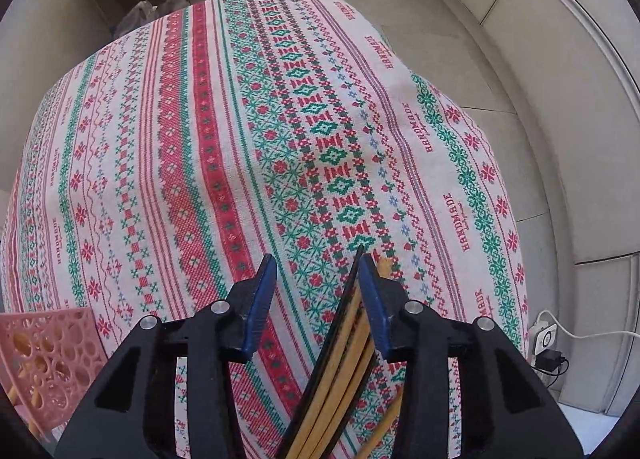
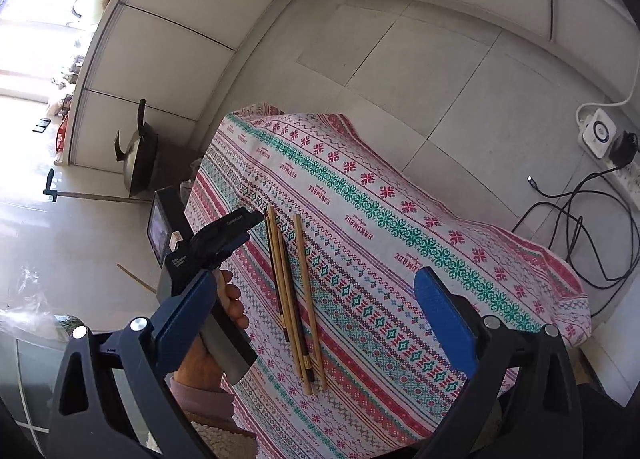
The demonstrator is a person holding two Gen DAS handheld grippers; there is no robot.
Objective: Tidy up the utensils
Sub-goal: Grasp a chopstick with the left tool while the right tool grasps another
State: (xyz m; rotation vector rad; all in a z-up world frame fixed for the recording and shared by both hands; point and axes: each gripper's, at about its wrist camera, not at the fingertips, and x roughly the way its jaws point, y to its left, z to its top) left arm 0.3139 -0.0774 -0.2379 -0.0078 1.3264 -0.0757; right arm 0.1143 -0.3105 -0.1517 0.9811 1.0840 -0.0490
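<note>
Tiled floor, pale wall panels, a table under a red-green patterned cloth (image 2: 400, 243). Chopsticks (image 2: 294, 299) lie in a loose bundle on the cloth, light ones and dark ones mixed, one light stick slightly apart on the right. A pink basket (image 1: 48, 355) sits at the left edge of the left wrist view, some sticks apparently already inside (hard to tell through the holes).

Left gripper (image 1: 316, 291) is open, nothing clamped; its right finger sits right beside the chopstick ends, the sticks running under it. In the right wrist view it hovers at the bundle's far end, held in the left hand (image 2: 224, 323), pointed along the sticks. Right gripper (image 2: 328, 307) is wide open, empty, held high over the table and looking down on the bundle.

Risks, as I judge them: closing now would probably catch only part of the bundle, or pinch near the tips so the sticks pivot and fan out. The round sticks could roll off the cloth.
</note>
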